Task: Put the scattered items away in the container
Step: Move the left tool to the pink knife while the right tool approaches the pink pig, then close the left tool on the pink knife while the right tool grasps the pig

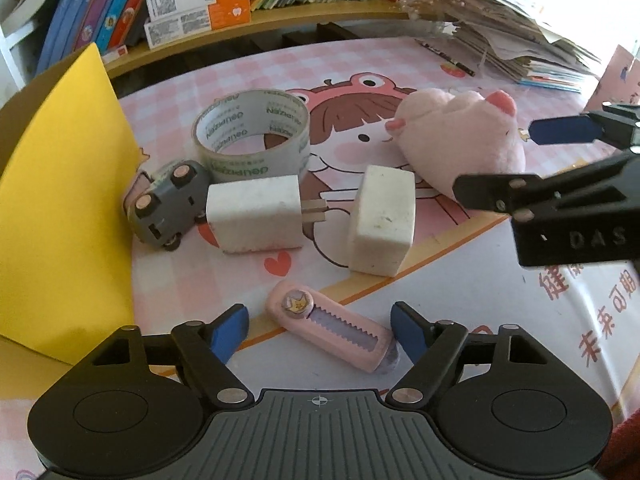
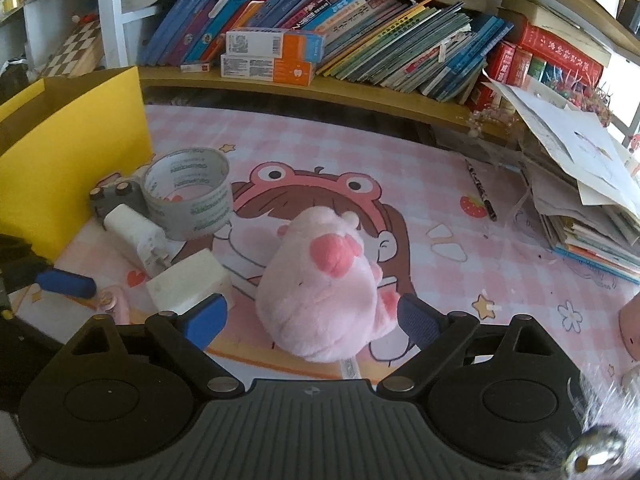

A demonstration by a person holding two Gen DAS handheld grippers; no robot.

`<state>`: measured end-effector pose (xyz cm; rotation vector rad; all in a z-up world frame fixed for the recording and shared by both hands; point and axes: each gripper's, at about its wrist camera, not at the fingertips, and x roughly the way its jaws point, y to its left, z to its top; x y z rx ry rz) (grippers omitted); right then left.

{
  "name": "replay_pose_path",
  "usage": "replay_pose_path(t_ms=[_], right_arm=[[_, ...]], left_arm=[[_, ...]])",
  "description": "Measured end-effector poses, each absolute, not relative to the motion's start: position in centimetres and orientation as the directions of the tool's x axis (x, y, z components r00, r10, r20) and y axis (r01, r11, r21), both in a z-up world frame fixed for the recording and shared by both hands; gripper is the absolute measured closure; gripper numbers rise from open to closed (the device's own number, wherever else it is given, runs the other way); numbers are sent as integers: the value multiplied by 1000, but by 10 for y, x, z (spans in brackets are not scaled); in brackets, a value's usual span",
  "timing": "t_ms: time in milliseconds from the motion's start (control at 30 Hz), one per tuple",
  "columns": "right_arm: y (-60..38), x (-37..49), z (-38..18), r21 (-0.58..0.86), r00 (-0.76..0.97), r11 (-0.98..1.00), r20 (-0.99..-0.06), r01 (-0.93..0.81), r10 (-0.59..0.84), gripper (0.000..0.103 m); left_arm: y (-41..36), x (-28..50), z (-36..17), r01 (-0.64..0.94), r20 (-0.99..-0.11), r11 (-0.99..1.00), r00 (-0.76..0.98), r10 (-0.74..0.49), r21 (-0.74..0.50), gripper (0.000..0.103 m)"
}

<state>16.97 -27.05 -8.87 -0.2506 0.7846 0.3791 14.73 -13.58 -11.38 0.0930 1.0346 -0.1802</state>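
Six items are lying out on the pink desk mat, none in the yellow box (image 1: 60, 184) at frame left. Left gripper (image 1: 320, 330) is hovering at lower centre, fingers spread wide to either side of the pink box cutter (image 1: 334, 330), not touching it; likely lining up a grasp. Right gripper (image 2: 312, 316) is straddling the plush pig (image 2: 320, 284), fingers wide, right pad brushing the fur. Tape roll (image 1: 252, 136), toy car (image 1: 168, 204) and two white chargers (image 1: 256, 216) (image 1: 382, 220) are crowding mid-frame beside the box.

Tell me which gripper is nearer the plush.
Right. The right gripper is open with the plush between its fingers; the left gripper sits farther off, straddling the pink cutter.
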Motion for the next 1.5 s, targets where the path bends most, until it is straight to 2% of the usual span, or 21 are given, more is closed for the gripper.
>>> replay_pose_path(t_ms=[67, 100, 133, 500, 700, 933, 1500], right_arm=[[-271, 173, -90, -91, 654, 909, -723, -407, 221, 18], [-272, 174, -90, -95, 659, 911, -721, -400, 214, 20], [-273, 175, -90, -94, 660, 913, -721, -396, 212, 21], [-272, 181, -97, -87, 643, 911, -735, -404, 215, 24], [-271, 185, -103, -104, 639, 913, -745, -395, 192, 38], [-275, 180, -99, -67, 628, 916, -747, -396, 218, 48], [-280, 145, -76, -42, 644, 926, -730, -375, 228, 49]], left_arm=[[-135, 145, -112, 202, -861, 979, 499, -94, 10, 46], [-134, 143, -111, 204, -863, 979, 499, -83, 23, 60], [-133, 141, -109, 204, -864, 978, 499, -71, 37, 66], [-131, 144, -110, 190, -865, 981, 498, -61, 41, 64], [-128, 146, -110, 180, -865, 983, 497, -71, 22, 64], [-128, 143, -110, 202, -863, 979, 496, -95, 8, 78], [-123, 121, -82, 231, -816, 973, 563, -134, -1, 79]])
